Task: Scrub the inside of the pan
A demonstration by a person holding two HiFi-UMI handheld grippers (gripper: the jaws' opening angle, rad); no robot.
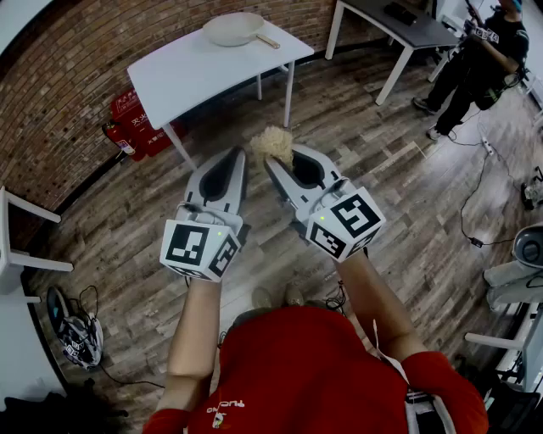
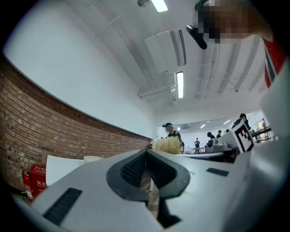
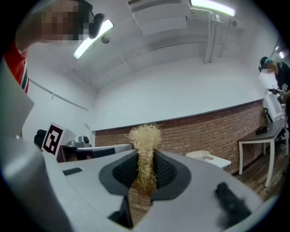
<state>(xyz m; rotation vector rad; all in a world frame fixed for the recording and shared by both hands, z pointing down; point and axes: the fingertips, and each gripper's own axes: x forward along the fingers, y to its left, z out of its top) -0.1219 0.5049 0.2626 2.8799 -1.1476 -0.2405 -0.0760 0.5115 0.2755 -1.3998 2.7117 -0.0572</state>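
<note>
Pan (image 1: 233, 29) sat on the white table (image 1: 204, 72) at the far side of the room, close to the table's far edge, with its wooden handle pointing right toward the far right corner. The rest of the tabletop lay bare. A stretch of open wooden floor (image 1: 382, 161) ran between the table and the person.

Both grippers were held side by side above that floor, near the person and well apart from the table. The left gripper (image 1: 231, 161) had its jaws pressed together with nothing between them. The right gripper (image 1: 284, 161) was clamped on a tuft of pale straw-like scrubber (image 1: 271, 142), whose frayed top stuck out past the jaw tips. The two grippers' tips lay near each other, the scrubber just beside the left one.

A brick wall (image 1: 76, 59) curved along the far left, with red fire extinguishers (image 1: 127, 123) at its foot beside the table's left legs. A dark table (image 1: 407, 25) and another person (image 1: 479, 59) stood at the far right.
</note>
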